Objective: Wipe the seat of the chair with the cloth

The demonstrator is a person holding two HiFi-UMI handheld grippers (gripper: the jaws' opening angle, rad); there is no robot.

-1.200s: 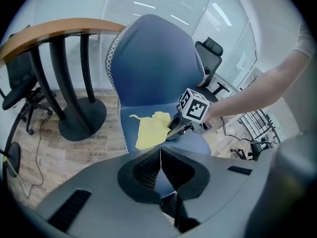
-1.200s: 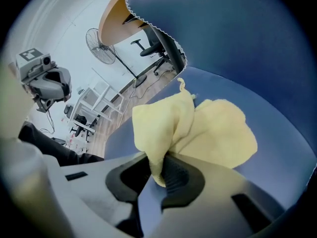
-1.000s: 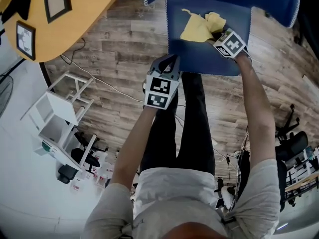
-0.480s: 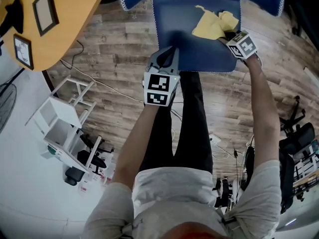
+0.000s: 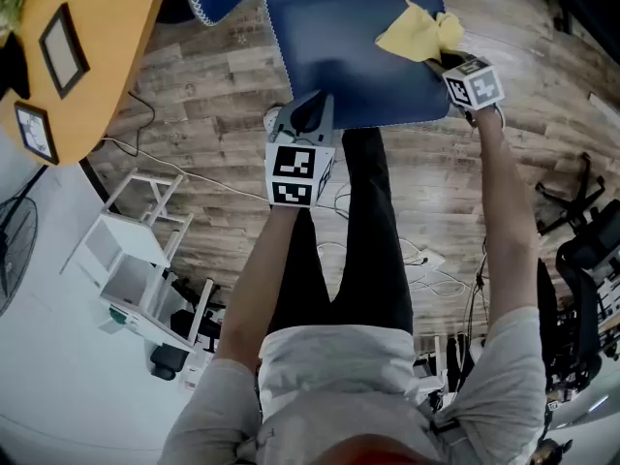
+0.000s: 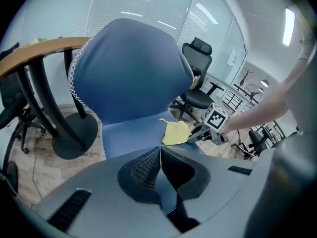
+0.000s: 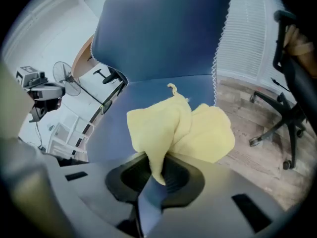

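Head view: the blue chair seat (image 5: 329, 56) is seen at 12 o'clock, with wooden floor (image 5: 213, 95) around it and the person's legs below it.
Cloth (image 5: 417, 35): a crumpled yellow cloth is found at 1 o'clock, lying on the seat near its right front corner; in the right gripper view it is bunched in two lobes on the blue surface just beyond the jaws.
Right gripper (image 5: 444, 58): its jaws are clamped on a hanging fold of the cloth, which is pinched between the two pads; the gripper is held over the seat's right front corner.
Left gripper (image 5: 308, 116): its jaws are brought together with nothing between them; it is held at the seat's front edge, at 12 o'clock, well apart from the cloth. Whether it touches the seat cannot be told.
Chair back (image 6: 129, 68): blue, edged with white stitching, and seen upright behind the seat in both gripper views.
Desk (image 5: 97, 17): an orange top is seen at 10 o'clock, with two framed pictures (image 5: 63, 37) on it.
White shelf unit (image 5: 131, 260): placed on the floor at 9 o'clock.
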